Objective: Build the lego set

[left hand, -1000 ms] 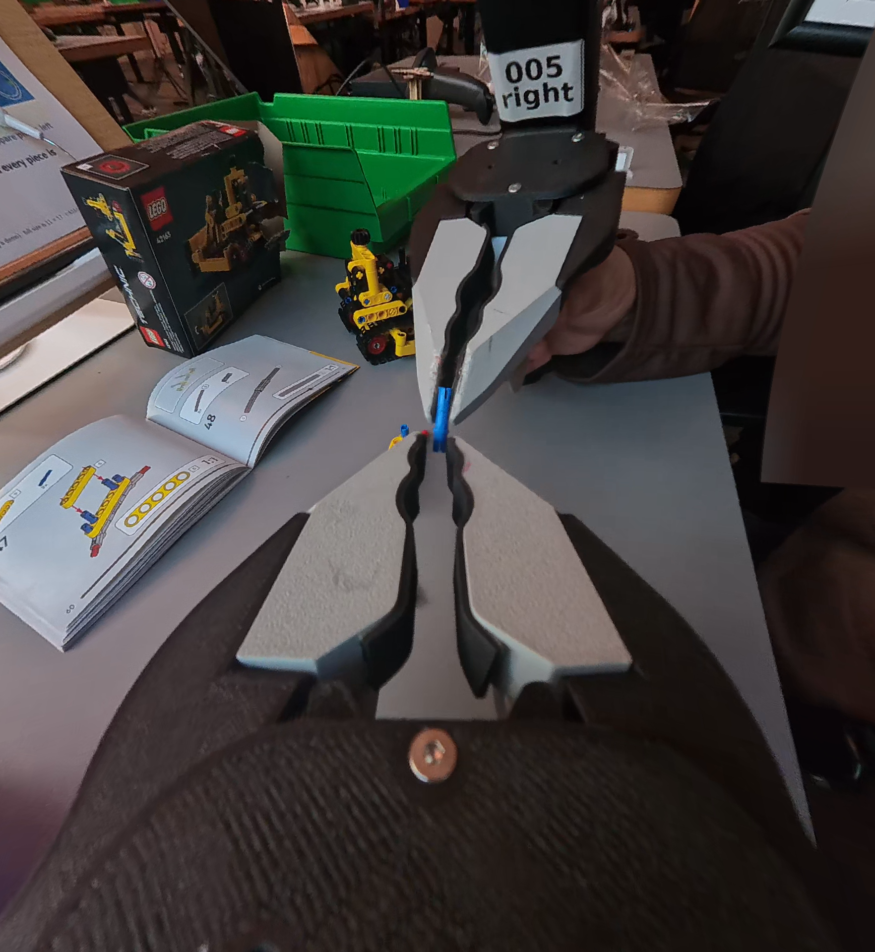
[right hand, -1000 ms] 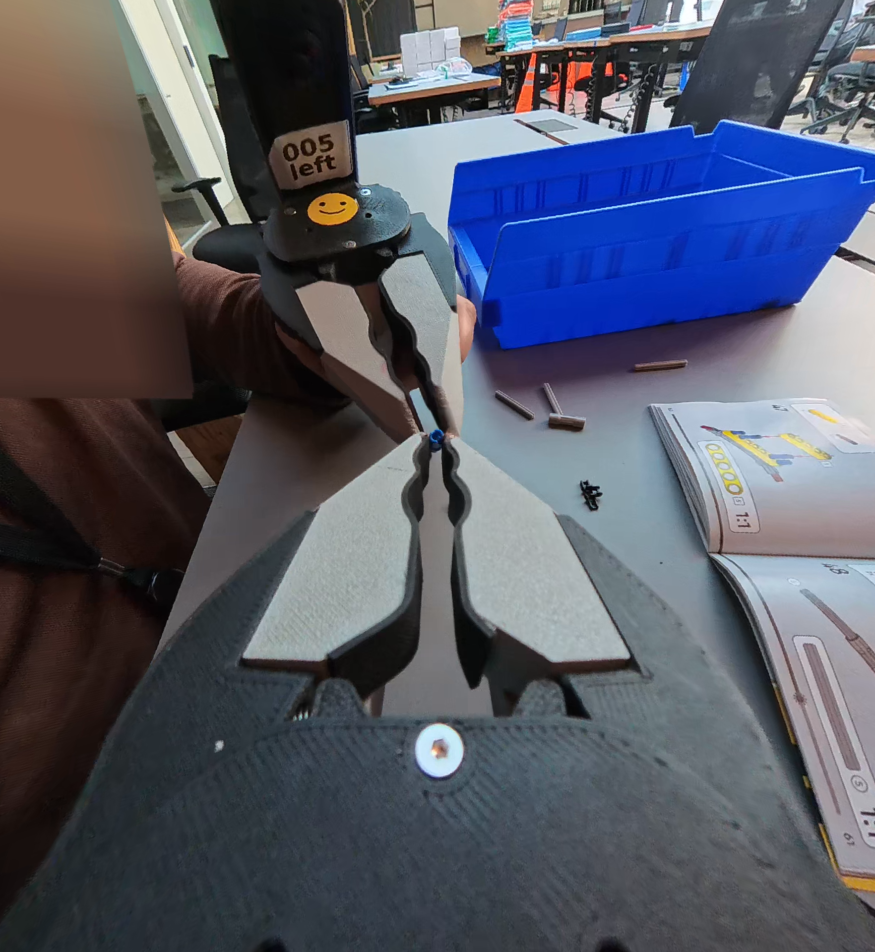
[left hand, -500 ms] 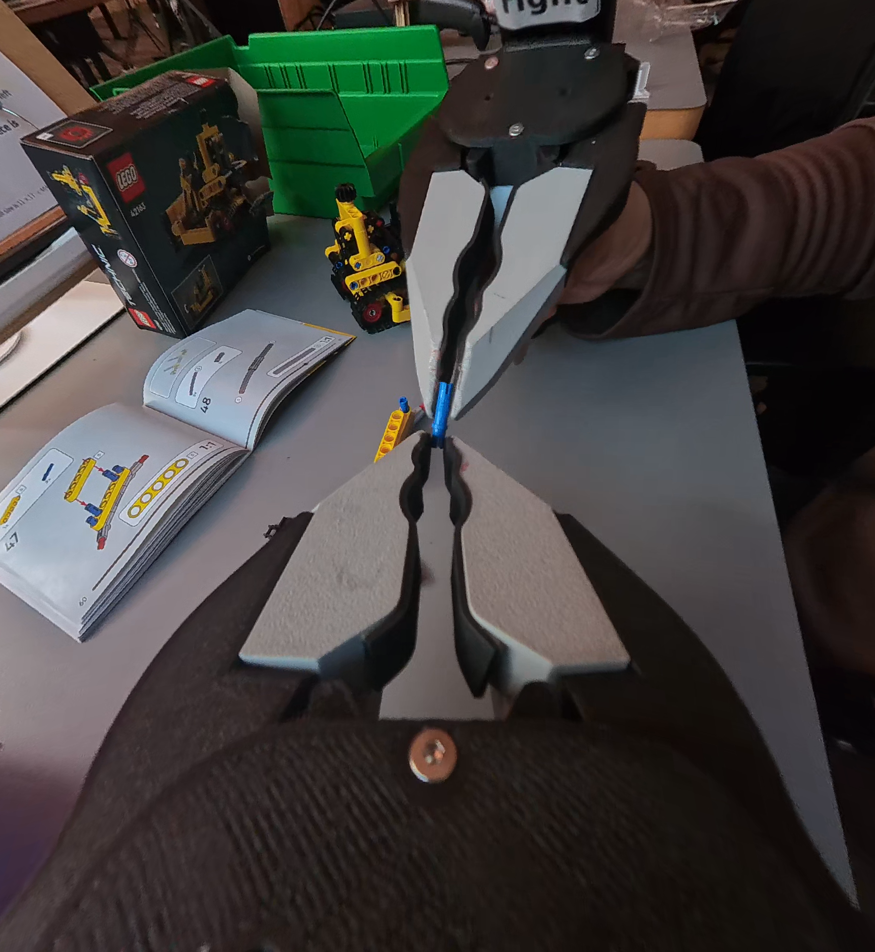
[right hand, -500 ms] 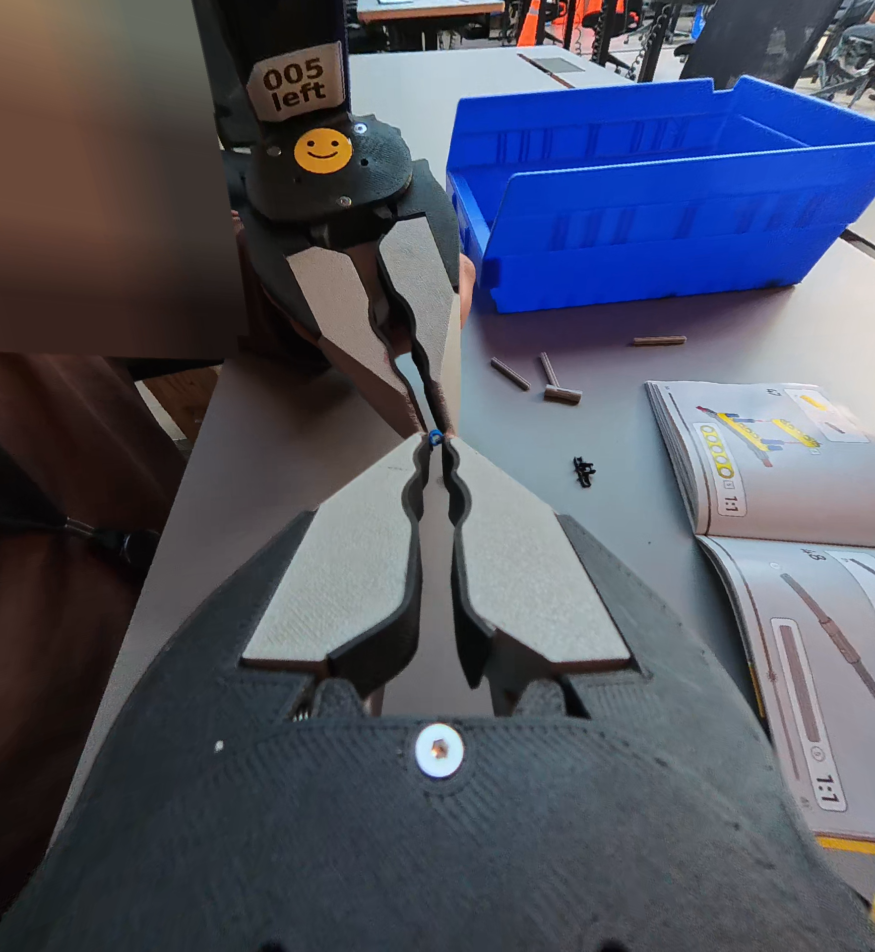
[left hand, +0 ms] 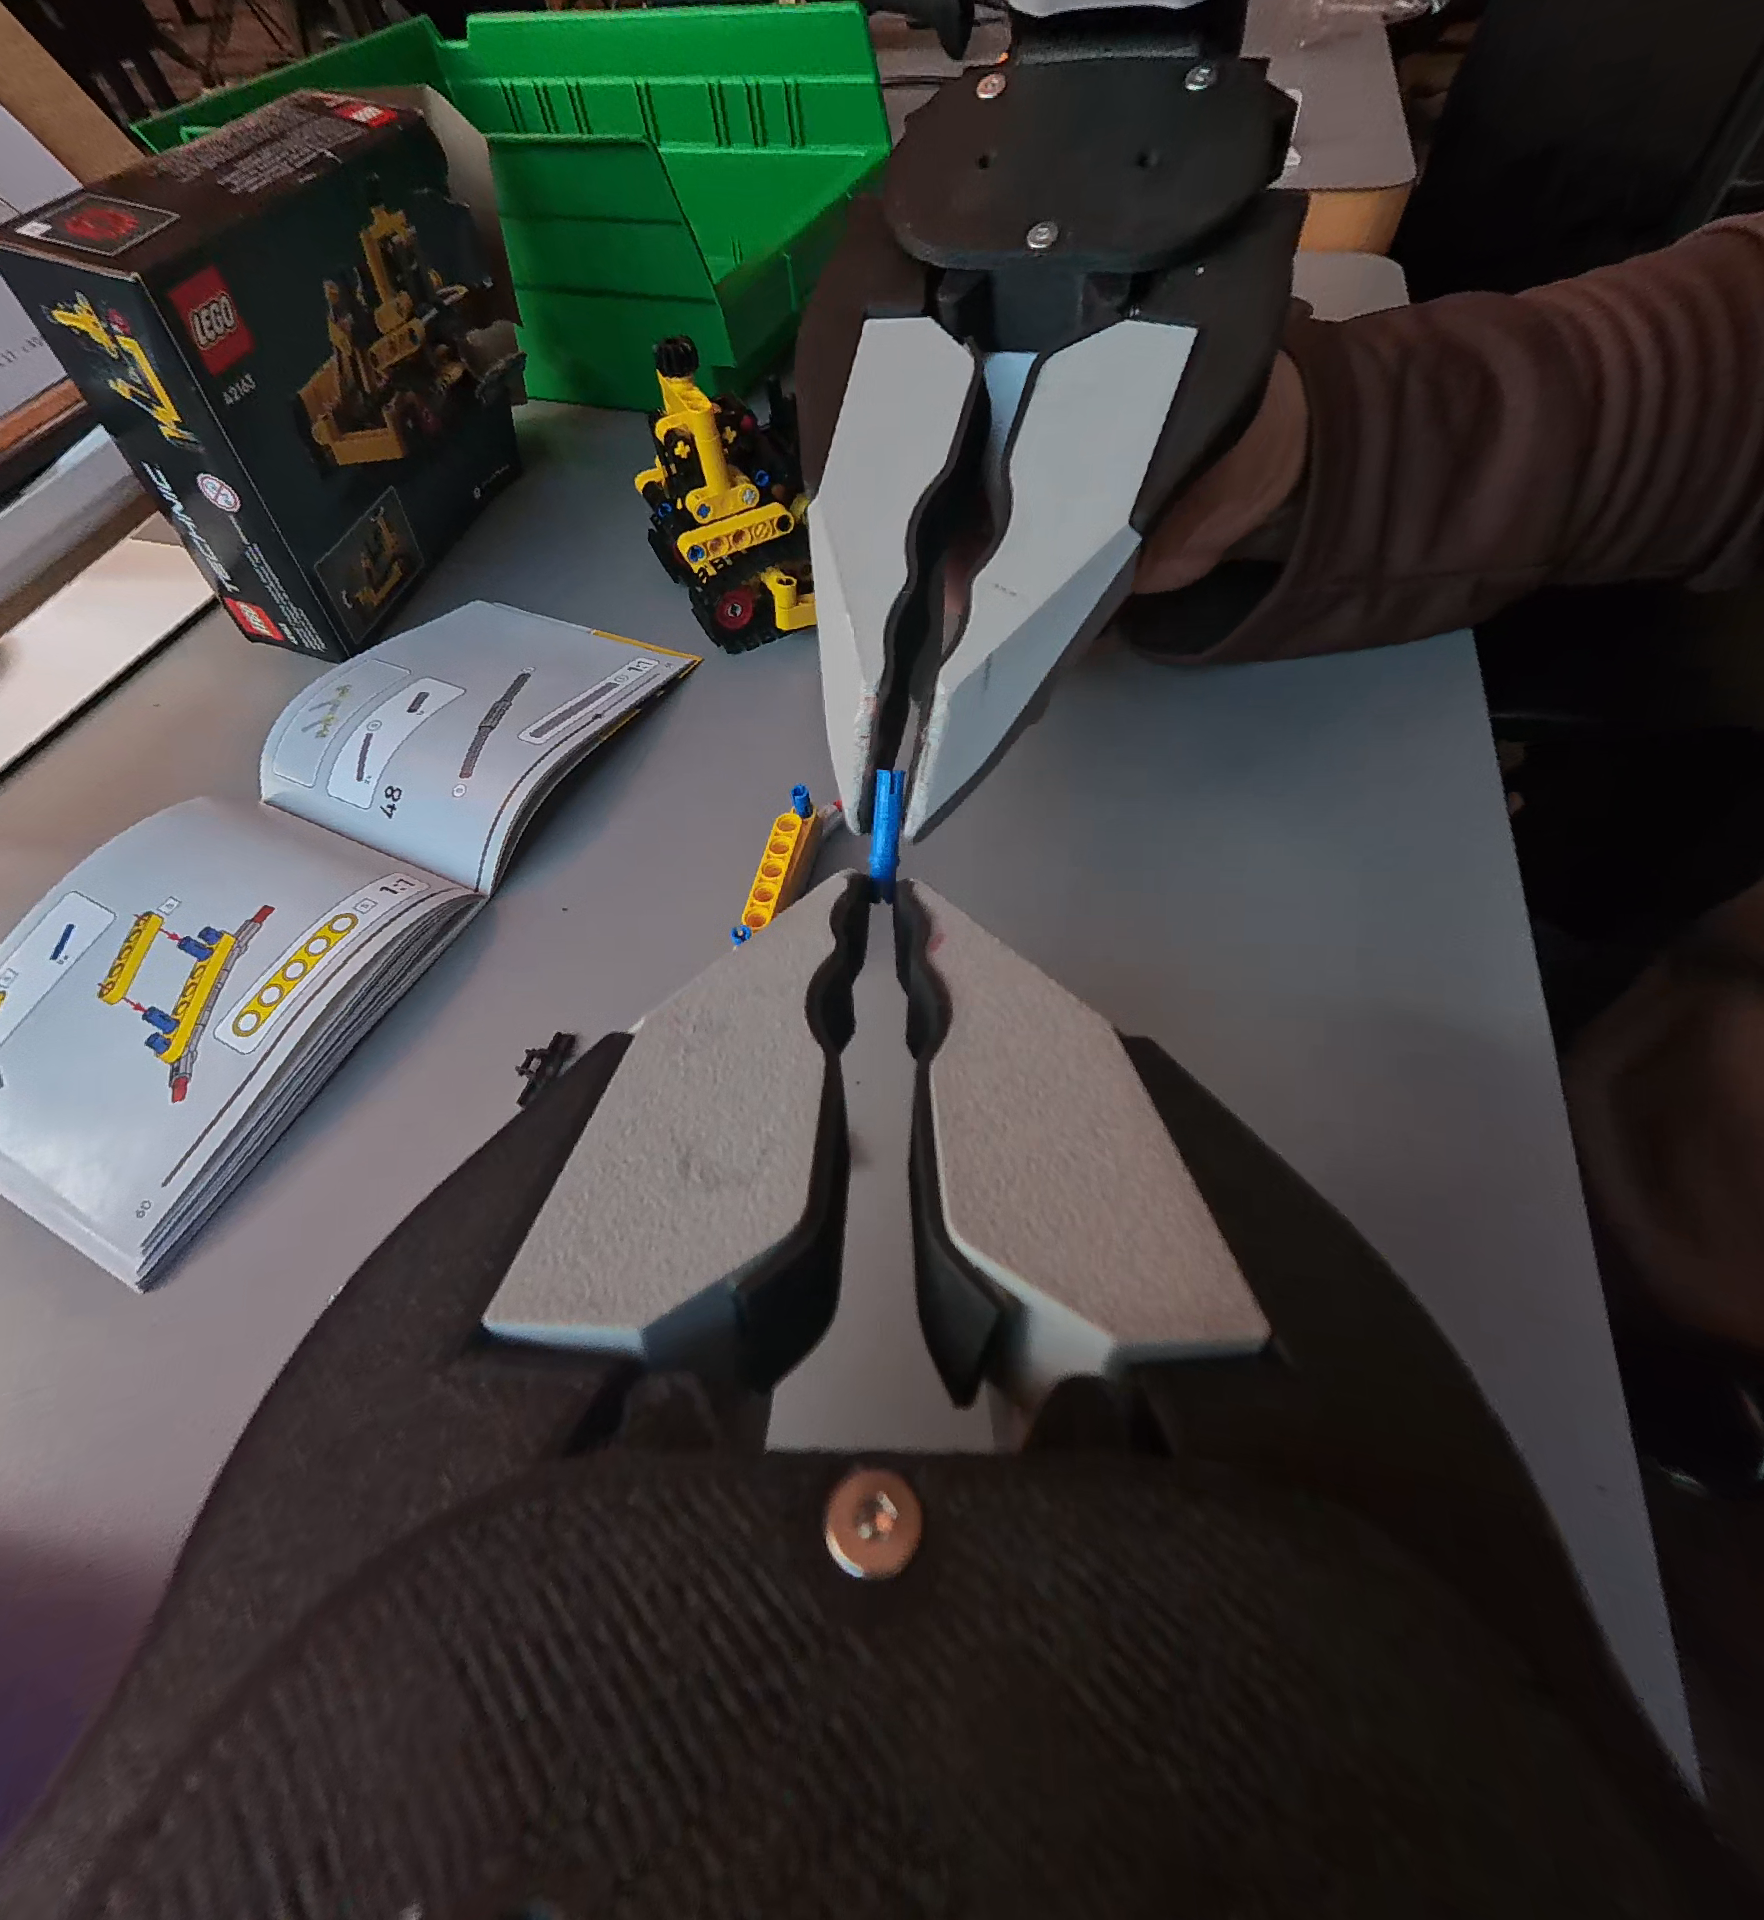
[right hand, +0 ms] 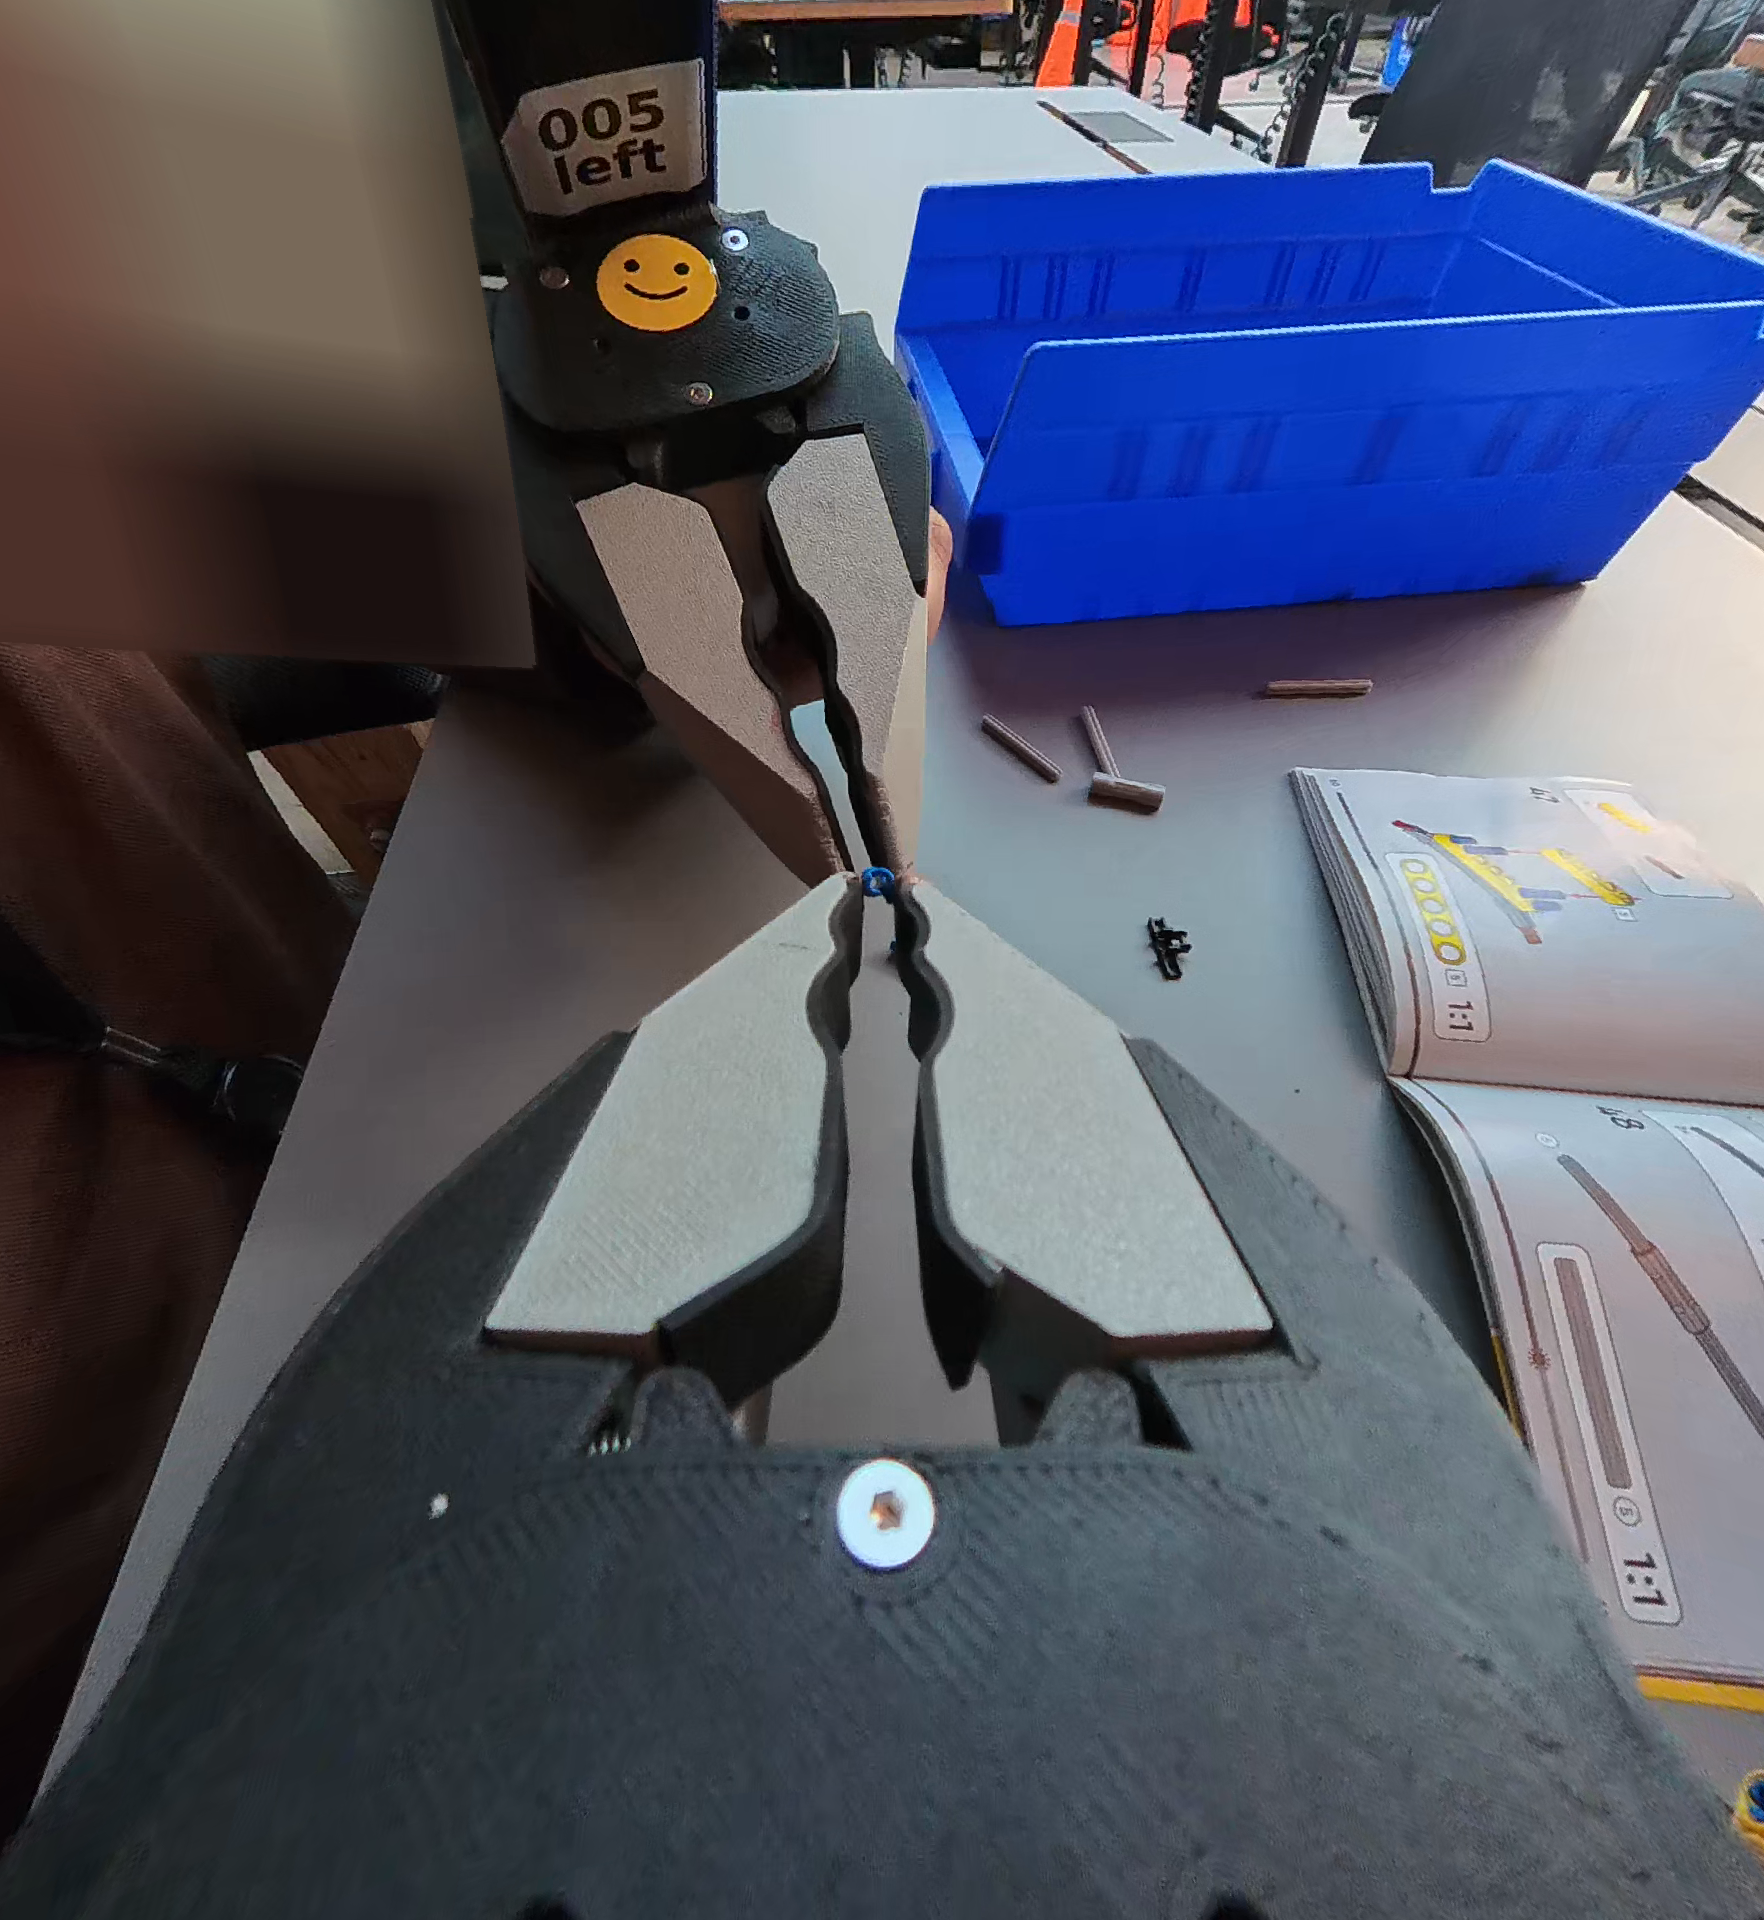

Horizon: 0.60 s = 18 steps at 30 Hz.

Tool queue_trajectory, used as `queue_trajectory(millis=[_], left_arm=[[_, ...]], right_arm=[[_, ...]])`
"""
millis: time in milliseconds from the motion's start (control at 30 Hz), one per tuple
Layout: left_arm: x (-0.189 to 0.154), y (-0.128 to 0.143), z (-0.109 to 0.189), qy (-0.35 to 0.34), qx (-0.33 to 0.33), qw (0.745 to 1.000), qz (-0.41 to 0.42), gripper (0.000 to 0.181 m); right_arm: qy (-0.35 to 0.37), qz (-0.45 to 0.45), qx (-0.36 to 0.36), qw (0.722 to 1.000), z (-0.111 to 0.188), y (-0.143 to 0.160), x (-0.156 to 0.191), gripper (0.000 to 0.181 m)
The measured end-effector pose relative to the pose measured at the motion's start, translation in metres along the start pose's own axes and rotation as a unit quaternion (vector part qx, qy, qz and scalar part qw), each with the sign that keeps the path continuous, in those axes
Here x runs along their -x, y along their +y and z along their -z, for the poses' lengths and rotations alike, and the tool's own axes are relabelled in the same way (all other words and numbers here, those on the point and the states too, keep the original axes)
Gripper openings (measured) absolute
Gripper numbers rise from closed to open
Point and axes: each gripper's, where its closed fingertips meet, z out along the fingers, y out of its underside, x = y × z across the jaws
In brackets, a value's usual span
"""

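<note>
A thin blue pin is held in the air between both grippers, which meet tip to tip above the grey table. My left gripper is shut on its lower end. My right gripper comes down from above and is shut on its upper end. In the right wrist view the pin shows as a small blue ring between my right gripper and the left gripper. A yellow beam with blue pins lies on the table just left of the tips. A partly built yellow model stands behind.
An open instruction booklet lies to the left, with the set's box and a green bin behind it. A blue bin, brown axles and a small black piece lie on the table. A person's sleeve is at the right. The tips of both grippers are at nearly the same place. Both grippers' tips are roughly 20 cm from the partly built yellow model.
Both grippers have stayed tip to tip on the blue pin and have shifted together. The yellow beam on the table has come into view beside the tips.
</note>
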Motion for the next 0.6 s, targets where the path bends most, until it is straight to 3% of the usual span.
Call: queue_trajectory(millis=[600], left_arm=[[0.0020, 0.0009, -0.0010, -0.015, -0.002, 1.000, -0.007, 0.002]], right_arm=[[-0.005, 0.002, 0.008, 1.000, 0.0037, 0.0015, -0.0012, 0.001]])
